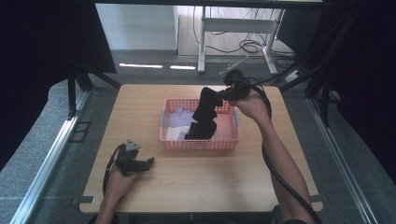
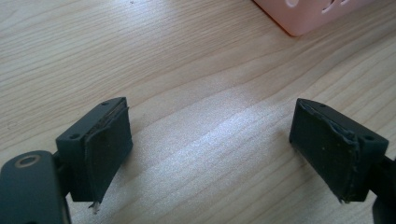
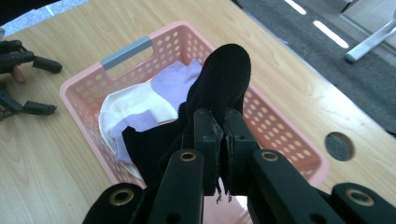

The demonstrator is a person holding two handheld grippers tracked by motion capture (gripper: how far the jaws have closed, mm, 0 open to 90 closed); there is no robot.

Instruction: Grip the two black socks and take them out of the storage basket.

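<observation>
A black sock (image 1: 201,119) hangs over the pink basket (image 1: 201,145), its lower end still draped inside. My right gripper (image 1: 219,98) is shut on the sock's upper part, held above the basket's far right corner. In the right gripper view the jaws (image 3: 220,119) pinch the black sock (image 3: 224,74) tightly. White cloth (image 3: 126,105) and lilac cloth (image 3: 175,81) lie in the basket (image 3: 280,135). My left gripper (image 1: 149,162) rests low over the table, left of the basket's near corner. It (image 2: 210,126) stands open with bare wood between the pads.
The wooden table (image 1: 187,186) has free surface in front of and beside the basket. A round hole (image 3: 339,145) sits in the tabletop near the right edge. A basket corner (image 2: 308,14) lies just ahead of the left gripper. Desk legs and cables stand beyond the table.
</observation>
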